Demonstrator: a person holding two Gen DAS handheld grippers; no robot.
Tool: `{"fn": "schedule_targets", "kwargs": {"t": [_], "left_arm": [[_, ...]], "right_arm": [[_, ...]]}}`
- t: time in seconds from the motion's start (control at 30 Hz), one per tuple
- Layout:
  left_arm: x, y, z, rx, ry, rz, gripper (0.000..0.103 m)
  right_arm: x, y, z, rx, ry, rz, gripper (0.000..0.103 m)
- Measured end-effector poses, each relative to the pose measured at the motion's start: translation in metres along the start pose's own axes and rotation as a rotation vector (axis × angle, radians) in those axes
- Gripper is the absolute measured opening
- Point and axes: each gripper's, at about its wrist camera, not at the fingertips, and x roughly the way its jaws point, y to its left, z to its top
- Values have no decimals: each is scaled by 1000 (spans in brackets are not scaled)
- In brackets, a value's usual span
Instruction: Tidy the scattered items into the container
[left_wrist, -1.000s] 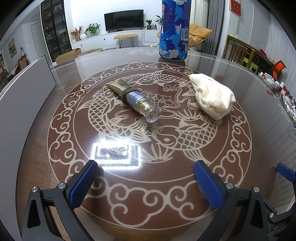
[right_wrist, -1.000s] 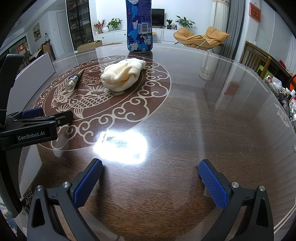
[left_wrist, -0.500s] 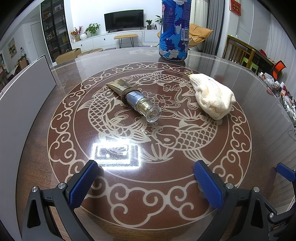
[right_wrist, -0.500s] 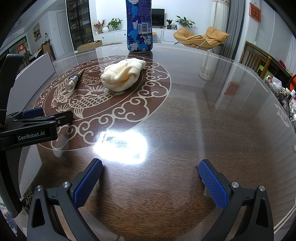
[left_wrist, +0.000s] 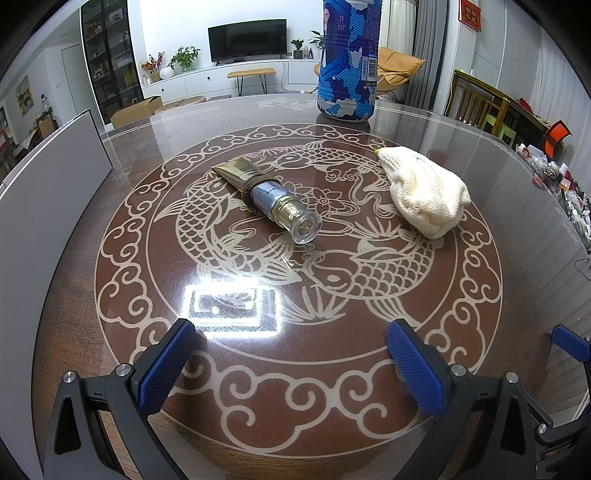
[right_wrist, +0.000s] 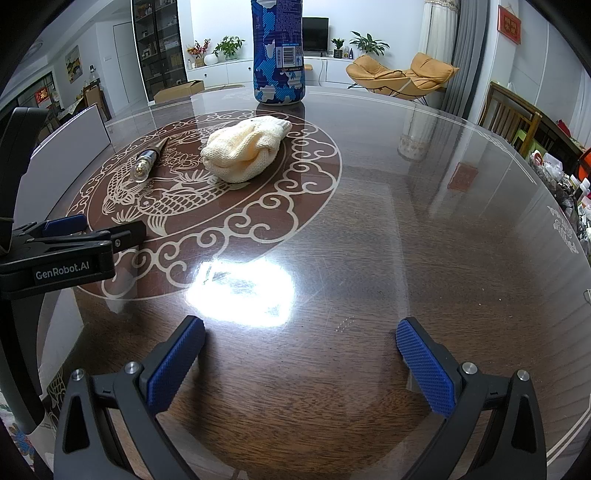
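Left wrist view: your left gripper (left_wrist: 291, 363) and right gripper (right_wrist: 301, 360) gape empty; the tube (left_wrist: 271, 197) ahead may roll when nudged.

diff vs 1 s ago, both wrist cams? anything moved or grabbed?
Nothing visibly changed. Left gripper and right gripper are both open and empty, at the same height over the table. The tube and the cream cloth lie where they were on the fish pattern, and the blue canister stands at the far edge as before.
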Motion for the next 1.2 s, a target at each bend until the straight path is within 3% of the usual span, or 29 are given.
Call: {"fn": "schedule_targets", "kwargs": {"t": [0.9,1.0,1.2], "left_arm": [[0,0,0,0,0,0,103],[0,0,0,-1,0,1,103],[0,0,0,-1,0,1,103]], "right_arm": [[3,-1,4,-23,13,21,103],[14,-2,27,-67,33,81,103],[32,2,118,34,-28,182,102]]}}
